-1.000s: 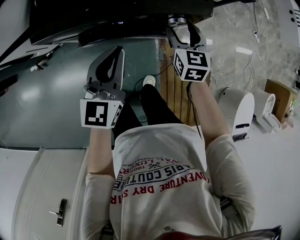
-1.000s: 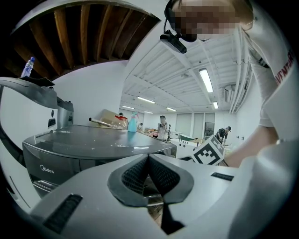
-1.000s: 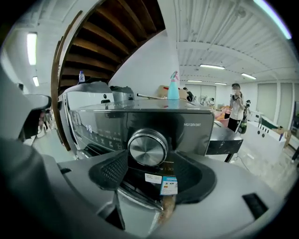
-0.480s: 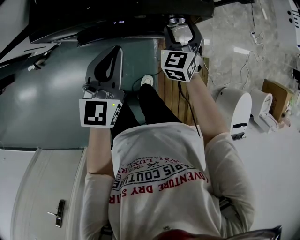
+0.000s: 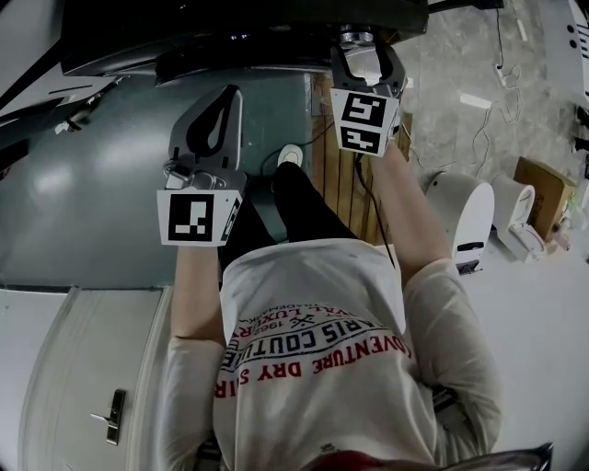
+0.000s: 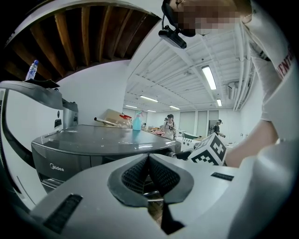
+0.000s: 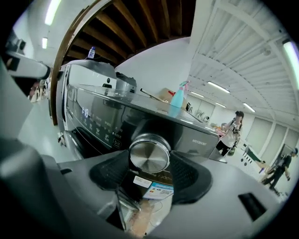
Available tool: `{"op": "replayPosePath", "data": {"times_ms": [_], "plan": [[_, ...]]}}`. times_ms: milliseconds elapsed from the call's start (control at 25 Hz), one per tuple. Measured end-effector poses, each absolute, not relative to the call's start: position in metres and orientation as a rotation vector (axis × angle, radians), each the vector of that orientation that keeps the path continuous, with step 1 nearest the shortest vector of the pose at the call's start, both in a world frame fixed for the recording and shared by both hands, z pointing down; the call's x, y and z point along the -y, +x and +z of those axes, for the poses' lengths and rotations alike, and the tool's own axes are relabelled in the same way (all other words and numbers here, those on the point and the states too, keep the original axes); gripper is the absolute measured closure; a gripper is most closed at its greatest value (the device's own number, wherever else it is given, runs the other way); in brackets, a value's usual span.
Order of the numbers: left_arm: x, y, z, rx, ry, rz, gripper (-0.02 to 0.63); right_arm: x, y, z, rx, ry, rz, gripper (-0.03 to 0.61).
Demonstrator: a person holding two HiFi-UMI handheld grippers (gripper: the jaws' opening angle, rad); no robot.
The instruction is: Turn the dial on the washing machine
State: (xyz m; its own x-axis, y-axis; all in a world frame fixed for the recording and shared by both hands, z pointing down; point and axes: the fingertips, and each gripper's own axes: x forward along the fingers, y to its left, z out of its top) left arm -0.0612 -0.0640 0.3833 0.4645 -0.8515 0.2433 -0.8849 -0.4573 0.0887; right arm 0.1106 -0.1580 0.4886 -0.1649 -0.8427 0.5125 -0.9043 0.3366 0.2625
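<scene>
The dark washing machine (image 5: 230, 28) fills the top of the head view, its lit control panel (image 7: 96, 119) facing my right gripper. The round silver dial (image 7: 149, 153) sits at the panel's right end, also seen from above as the dial (image 5: 357, 38). My right gripper (image 5: 359, 51) reaches up to it. In the right gripper view the right gripper (image 7: 150, 161) has the dial between its black pads, which lie against its rim as the jaws close. My left gripper (image 5: 224, 97) hangs shut and empty, away from the machine, its left gripper (image 6: 148, 158) pads meeting.
A wooden slatted panel (image 5: 339, 175) runs below the dial. A white appliance (image 5: 465, 216) and a cardboard box (image 5: 548, 189) stand on the floor at right. A blue spray bottle (image 7: 177, 100) rests on the machine's top. A white door with a handle (image 5: 115, 416) lies at lower left.
The right gripper's marker cube swung left and tilted, then came back to the right and sits squarer now, rolling about the dial. The left gripper has barely moved.
</scene>
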Motion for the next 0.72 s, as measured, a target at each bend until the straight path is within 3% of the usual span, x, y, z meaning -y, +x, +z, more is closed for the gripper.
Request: {"op": "replayPosePath", "data": {"times_ms": [320, 720], "plan": [[0.061, -0.061, 0.383, 1.514, 2.503, 0.286, 0.597, 0.158, 0.120, 0.492, 2.143, 1.648, 0.535, 0.290], [0.064, -0.059, 0.386, 1.499, 2.546, 0.335, 0.597, 0.157, 0.119, 0.490, 2.192, 1.652, 0.486, 0.288]]}}
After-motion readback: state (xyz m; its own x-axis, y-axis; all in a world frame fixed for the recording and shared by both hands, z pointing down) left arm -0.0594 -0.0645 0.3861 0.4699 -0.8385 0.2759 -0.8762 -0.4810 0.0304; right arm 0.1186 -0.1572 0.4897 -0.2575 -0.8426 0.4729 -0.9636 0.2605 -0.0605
